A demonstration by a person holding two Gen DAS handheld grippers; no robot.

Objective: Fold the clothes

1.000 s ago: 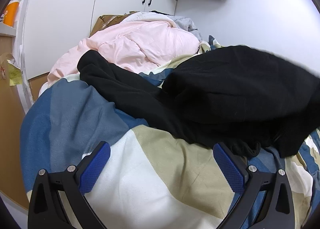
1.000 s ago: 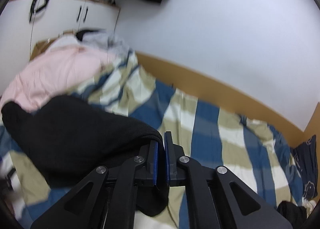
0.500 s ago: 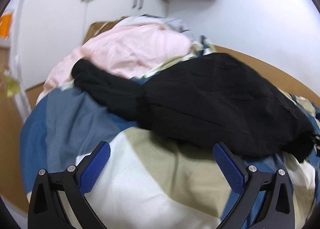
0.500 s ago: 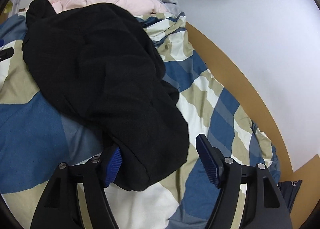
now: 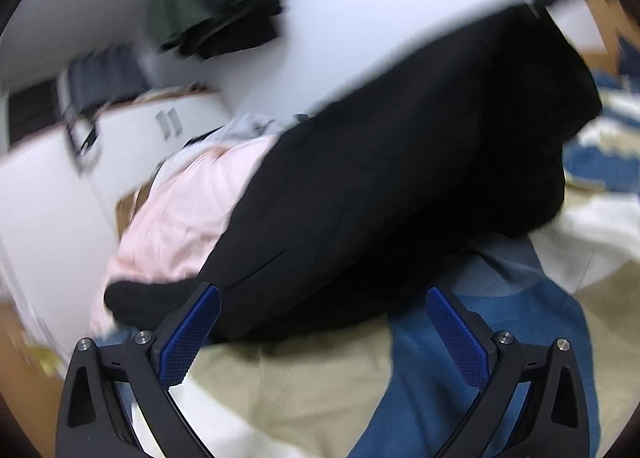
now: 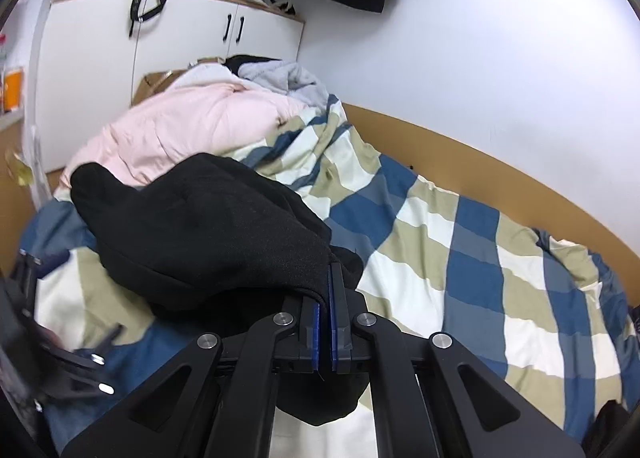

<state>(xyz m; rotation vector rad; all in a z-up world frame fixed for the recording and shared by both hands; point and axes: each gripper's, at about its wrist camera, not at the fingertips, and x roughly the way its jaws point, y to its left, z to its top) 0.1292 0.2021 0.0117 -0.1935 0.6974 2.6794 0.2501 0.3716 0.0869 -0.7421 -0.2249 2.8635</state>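
Garments: one black garment (image 6: 208, 230), one pink quilt (image 6: 180, 130) far left on the checked bed (image 6: 472, 242).
Right gripper (image 6: 325, 294): jaws just closed, pinching the black hem.
Left gripper (image 5: 320, 322): jaws wide apart, empty.
Unclear: left view blurred; garment's type indistinct.

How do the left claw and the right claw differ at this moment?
The left claw stands wide open with nothing pinched; the right claw is shut on the edge of the black garment, having just closed. The left claw's view is motion-blurred, the right claw's sharp. Both have black arms with blue pads and point over the checked bedcover.
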